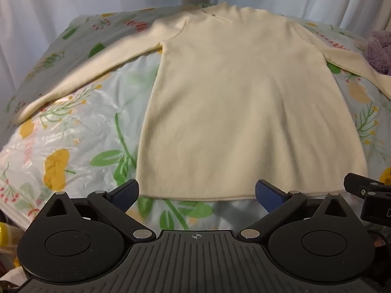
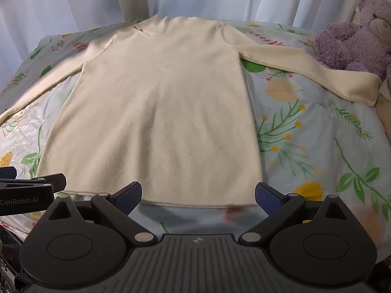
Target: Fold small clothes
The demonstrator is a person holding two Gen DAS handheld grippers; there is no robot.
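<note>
Left tool [image 1: 196, 195] spread wide, blue pads [image 1: 123, 196] parted and gripping nothing, poised just short of the hem; right tool [image 2: 198, 196] likewise wide apart and empty, at the same near edge, with the left tool's black body [image 2: 29, 188] alongside. Beyond both, cream long-sleeved garment [image 1: 244, 102] laid flat and unfolded on a floral-covered surface [image 1: 73, 146], collar at the far end, 2 sleeves [image 2: 317, 73] stretched outward to either side; hem nearest the tools. Purple teddy bear [image 2: 359, 36] at the far right, touching the right cuff; white curtain [image 2: 73, 0] behind.
</note>
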